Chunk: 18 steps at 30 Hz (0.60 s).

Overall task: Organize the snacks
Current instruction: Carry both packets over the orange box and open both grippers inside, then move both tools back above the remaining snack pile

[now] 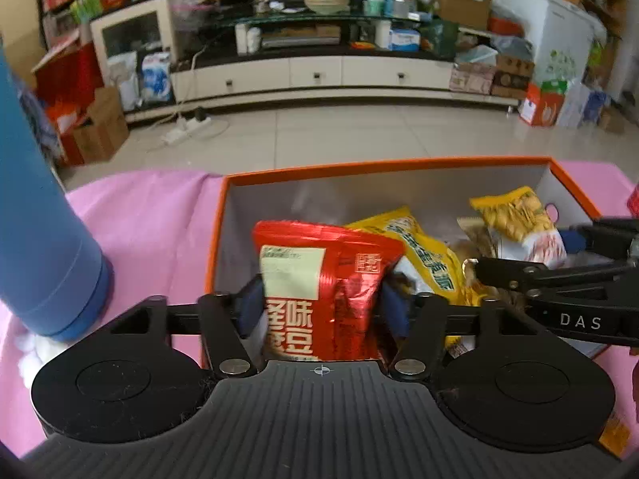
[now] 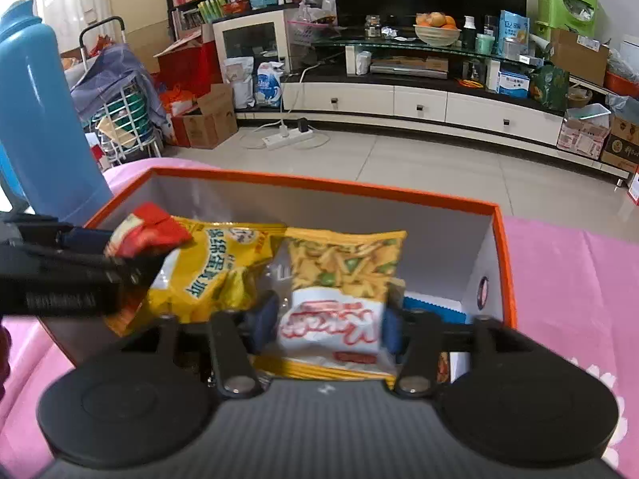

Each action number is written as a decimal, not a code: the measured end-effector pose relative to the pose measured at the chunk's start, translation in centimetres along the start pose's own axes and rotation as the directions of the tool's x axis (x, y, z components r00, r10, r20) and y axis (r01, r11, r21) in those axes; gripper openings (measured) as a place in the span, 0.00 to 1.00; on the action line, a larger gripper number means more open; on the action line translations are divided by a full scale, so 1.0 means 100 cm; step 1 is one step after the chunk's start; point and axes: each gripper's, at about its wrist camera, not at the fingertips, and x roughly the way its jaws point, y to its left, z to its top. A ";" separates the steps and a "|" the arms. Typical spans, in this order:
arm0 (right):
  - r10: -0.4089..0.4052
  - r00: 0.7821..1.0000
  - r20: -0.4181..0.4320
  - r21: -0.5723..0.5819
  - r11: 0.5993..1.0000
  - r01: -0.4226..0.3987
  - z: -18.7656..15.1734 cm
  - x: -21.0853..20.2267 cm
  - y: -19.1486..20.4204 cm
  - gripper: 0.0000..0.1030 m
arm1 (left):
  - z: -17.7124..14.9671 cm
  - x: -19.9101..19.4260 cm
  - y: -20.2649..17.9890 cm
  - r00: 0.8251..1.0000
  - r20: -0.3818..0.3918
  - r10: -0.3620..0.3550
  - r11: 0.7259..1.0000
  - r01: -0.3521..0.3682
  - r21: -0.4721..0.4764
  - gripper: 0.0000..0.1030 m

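An orange box with a white inside stands on the pink cloth; it also shows in the right wrist view. My left gripper is shut on a red snack bag and holds it upright over the box's near left part. My right gripper is shut on a yellow and white chip bag, held in the box's right part. That bag shows in the left wrist view. A yellow snack bag lies in the box between them.
A tall blue flask stands on the pink cloth left of the box. Small white cotton balls lie by its base. A blue item lies on the box floor at the right. Beyond the table is tiled floor.
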 end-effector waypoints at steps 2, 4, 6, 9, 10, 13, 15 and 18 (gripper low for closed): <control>0.012 1.000 0.010 0.017 1.000 -0.012 -0.001 -0.005 -0.001 0.65 | -0.001 -0.007 -0.001 1.000 0.017 0.006 1.000 -0.006 -0.005 0.32; 0.024 0.999 0.047 0.028 0.999 -0.025 -0.001 -0.019 -0.003 0.69 | -0.002 -0.024 0.002 0.998 0.056 -0.003 1.000 0.005 -0.026 0.40; -0.003 0.995 0.101 0.033 0.999 -0.001 -0.001 -0.042 -0.002 0.93 | -0.003 -0.048 0.006 0.995 0.099 -0.008 0.999 0.012 -0.045 0.48; -0.035 0.984 0.175 0.039 0.999 0.029 -0.010 -0.085 0.000 0.95 | -0.008 -0.087 0.009 0.989 0.147 -0.012 0.998 0.020 -0.056 0.52; -0.037 0.982 0.186 0.046 0.998 0.029 -0.015 -0.099 -0.001 0.95 | -0.012 -0.100 0.009 0.988 0.154 -0.016 0.998 0.025 -0.061 0.52; -0.058 0.977 0.207 0.071 0.996 0.044 -0.044 -0.141 -0.001 0.97 | -0.032 -0.134 0.004 0.987 0.161 -0.026 0.997 0.038 -0.070 0.56; -0.068 0.979 0.191 0.089 0.995 0.052 -0.065 -0.159 -0.004 0.97 | -0.054 -0.153 -0.002 0.989 0.145 -0.031 0.996 0.042 -0.074 0.56; -0.104 0.982 0.155 0.127 0.988 0.084 -0.109 -0.180 -0.004 0.97 | -0.092 -0.174 -0.015 0.994 0.096 -0.047 0.996 0.054 -0.077 0.57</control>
